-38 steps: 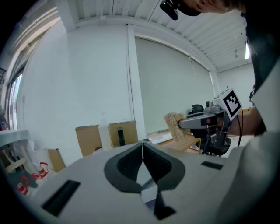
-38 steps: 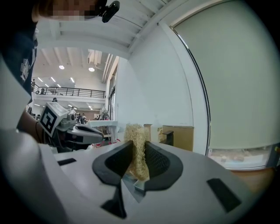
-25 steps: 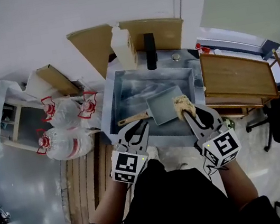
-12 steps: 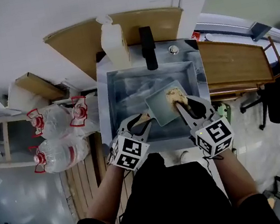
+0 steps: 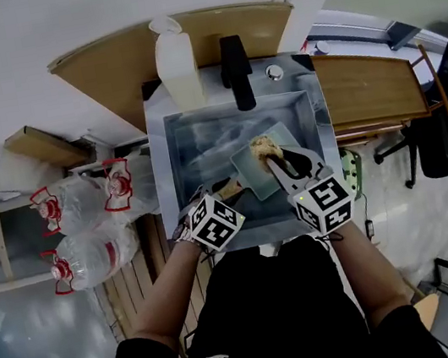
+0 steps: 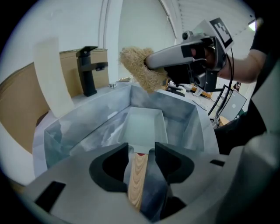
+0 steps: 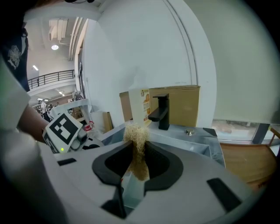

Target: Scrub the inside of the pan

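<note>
Steel sink (image 5: 171, 162) is holding the pan (image 5: 251, 174), under the black tap (image 5: 235, 69). Your left gripper (image 6: 141, 151) is standing wide. Its jaws have just been opening, with the pan's wooden handle (image 6: 137, 175) lying loose between them. Your right gripper (image 7: 139, 151) is clamping the fibre scrubber (image 7: 136, 131), hovering it above the pan.

Pan (image 5: 250, 171): rectangular, pale grey-green, open side up on the floor of the steel sink (image 5: 181, 151), wooden handle (image 6: 137, 175) (light grain) pointing near-left. Scrubber (image 5: 263, 148): tan fibrous wad, raised above the pan's far end.
</note>
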